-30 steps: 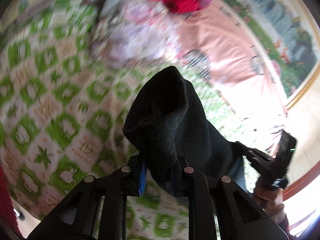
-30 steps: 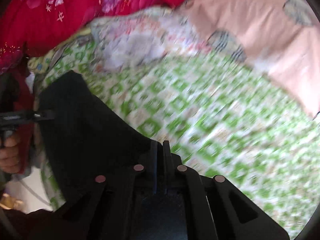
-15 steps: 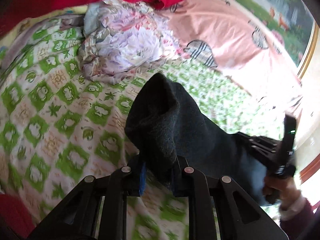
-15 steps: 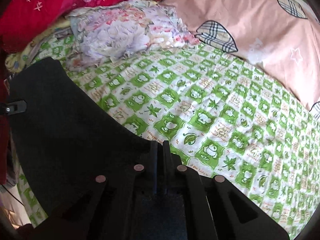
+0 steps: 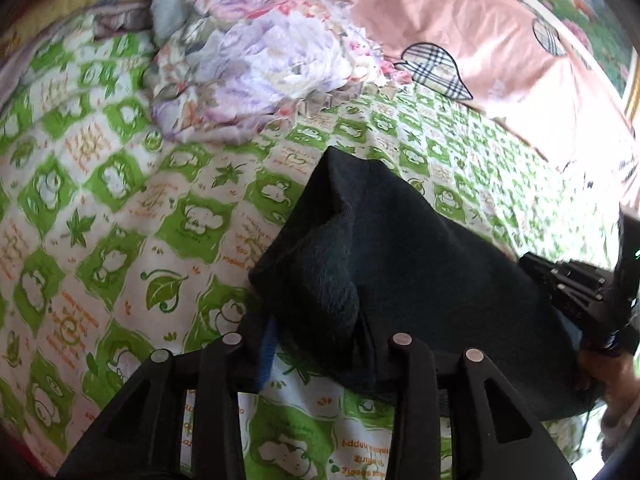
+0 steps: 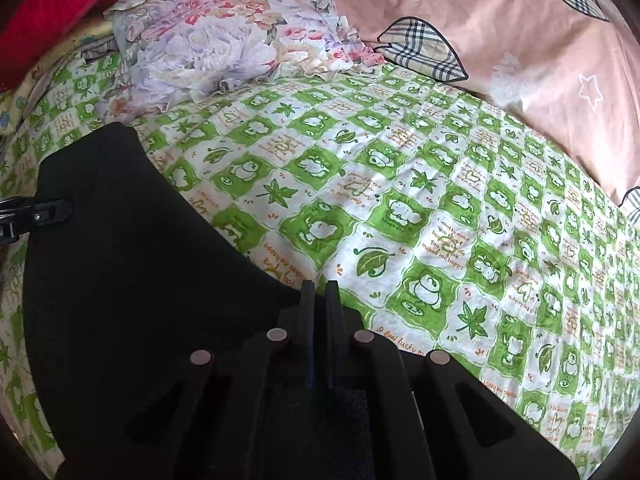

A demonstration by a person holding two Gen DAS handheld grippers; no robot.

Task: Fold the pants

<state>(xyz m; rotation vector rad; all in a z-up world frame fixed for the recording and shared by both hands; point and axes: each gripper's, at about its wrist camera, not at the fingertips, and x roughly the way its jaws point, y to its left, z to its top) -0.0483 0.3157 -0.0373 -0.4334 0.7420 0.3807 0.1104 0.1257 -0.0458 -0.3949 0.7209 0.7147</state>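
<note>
The black pants (image 5: pixel 384 280) are held up between both grippers over a green-and-white patterned bed sheet (image 5: pixel 120 200). My left gripper (image 5: pixel 320 336) is shut on a bunched corner of the pants. The right gripper shows at the right edge of the left wrist view (image 5: pixel 572 292). In the right wrist view the pants (image 6: pixel 132 272) spread flat to the left, and my right gripper (image 6: pixel 320 292) is shut on their near edge. The left gripper's tip shows at the far left of that view (image 6: pixel 40 214), clamped on the opposite edge.
A floral pillow (image 6: pixel 208 48) lies at the head of the bed sheet (image 6: pixel 440 208). A pink quilt with plaid patches (image 6: pixel 500 28) lies along the right. Red bedding (image 6: pixel 60 4) is piled at the back left.
Both grippers have moved down toward the bed with the pants still held. The pants have spread out flatter and lower over the sheet.
</note>
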